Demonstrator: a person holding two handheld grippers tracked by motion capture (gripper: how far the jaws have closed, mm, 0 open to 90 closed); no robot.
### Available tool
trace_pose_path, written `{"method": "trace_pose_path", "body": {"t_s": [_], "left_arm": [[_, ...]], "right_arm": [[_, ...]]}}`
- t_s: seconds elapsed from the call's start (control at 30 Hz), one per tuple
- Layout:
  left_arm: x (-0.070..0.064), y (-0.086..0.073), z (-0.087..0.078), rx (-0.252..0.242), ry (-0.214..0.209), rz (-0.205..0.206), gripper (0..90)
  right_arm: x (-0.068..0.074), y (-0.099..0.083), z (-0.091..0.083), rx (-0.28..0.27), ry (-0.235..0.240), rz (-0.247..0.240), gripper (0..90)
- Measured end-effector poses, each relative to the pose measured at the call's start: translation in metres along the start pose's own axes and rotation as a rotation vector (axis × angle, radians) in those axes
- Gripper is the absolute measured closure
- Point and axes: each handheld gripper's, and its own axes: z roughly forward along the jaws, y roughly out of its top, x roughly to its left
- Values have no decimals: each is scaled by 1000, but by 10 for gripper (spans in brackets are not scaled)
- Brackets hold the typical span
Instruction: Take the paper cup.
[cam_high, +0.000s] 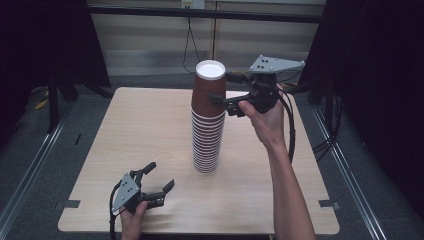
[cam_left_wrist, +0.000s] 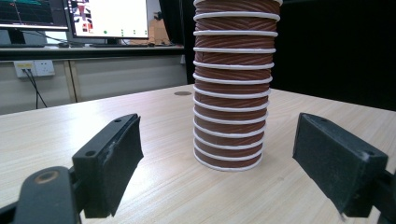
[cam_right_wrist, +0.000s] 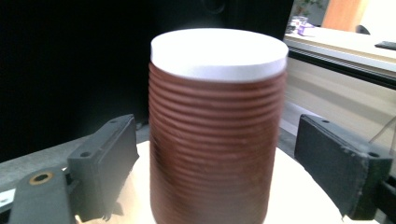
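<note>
Bench (cam_high: 150, 135) filled the middle of the high view, with the stack of brown ribbed paper cups (cam_high: 208, 135) standing upside down at its centre. Top cup (cam_high: 209, 90), white base up, sat between the spread jaws of the right claw (cam_high: 223, 88), neither pad yet touching. Left claw (cam_high: 160, 179) rested at lower left, also spread, well apart from the stack. Judgement: cups light, thin-walled, easily crushed; ribs give grip. Take the top cup at mid-wall, gently.
</note>
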Motion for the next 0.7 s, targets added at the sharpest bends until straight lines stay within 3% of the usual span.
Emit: {"method": "trace_pose_path", "body": {"t_s": [0.07, 0.1, 0.17, 0.37, 0.7], "left_arm": [[0, 0, 0, -1, -1, 0, 154], [1, 0, 0, 2, -5, 20, 154], [0, 0, 0, 1, -1, 0, 154], [0, 0, 0, 2, -2, 1, 154], [0, 0, 0, 2, -3, 0, 154]], "right_arm": [[-1, 3, 2, -4, 2, 5, 131], [-1, 4, 4, 4, 2, 7, 131], [-2, 6, 9, 16, 10, 13, 131], [-1, 13, 22, 39, 16, -3, 133], [-2, 20, 28, 63, 1, 0, 159]]}}
